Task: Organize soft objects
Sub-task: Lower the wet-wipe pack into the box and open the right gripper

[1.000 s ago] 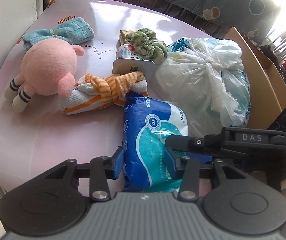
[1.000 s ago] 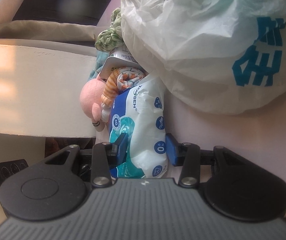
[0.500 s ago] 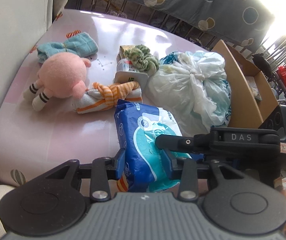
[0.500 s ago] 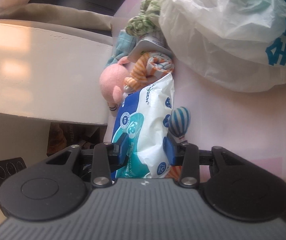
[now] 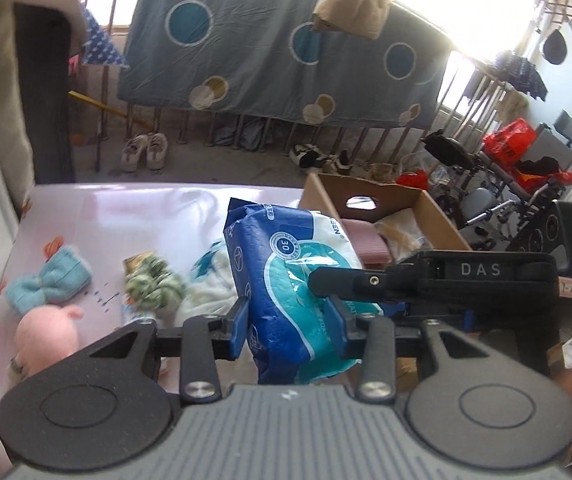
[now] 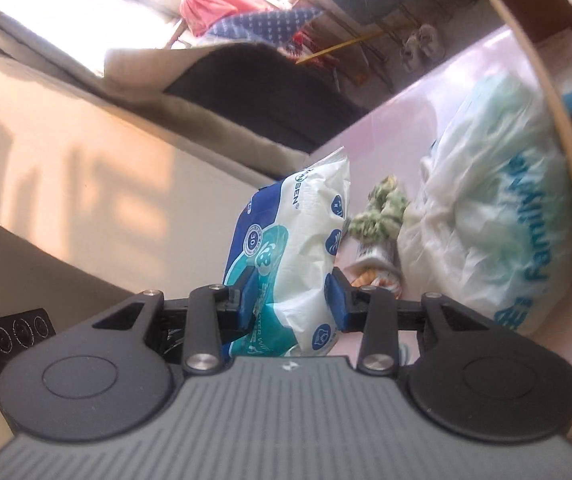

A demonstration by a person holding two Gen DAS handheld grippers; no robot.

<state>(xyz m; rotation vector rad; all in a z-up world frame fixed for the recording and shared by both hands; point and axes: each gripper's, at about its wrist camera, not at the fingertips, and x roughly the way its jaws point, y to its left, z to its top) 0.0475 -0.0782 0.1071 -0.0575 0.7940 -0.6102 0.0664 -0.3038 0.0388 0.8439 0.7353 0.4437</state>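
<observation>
Left tool (image 5: 287,322): its blue pads press on both sides of the blue and white pack (image 5: 286,280), clamped on its lower part.
Right tool (image 6: 290,297): clamped on the same pack (image 6: 293,248) from the other side; its dark body crosses the right of the left view.
Pack: soft plastic wrap, blue, teal and white, with a round "30" badge; held up in the air between the two tools, above the counter (image 5: 106,216) and clear of it.
Counter: glossy pink surface with small printed motifs.
Cardboard box (image 5: 437,216): open, on the right edge of the counter, just behind and right of the raised pack; a pink ribbed thing lies inside.
White plastic bag (image 6: 493,216): knotted, with blue lettering, lying against the box wall.
Green scrunchie (image 5: 154,280): on top of a small packet, just beside the bag.
Light blue cloth bow (image 5: 46,284): on the counter's left part, apart from the scrunchie.
Pink plush toy (image 5: 48,334): near the front left, just below the bow.
Striped orange cloth (image 6: 369,278): partly hidden behind the right tool's pad.
Background: a grey-blue sheet with circles hangs on a rail, shoes on the floor below.
</observation>
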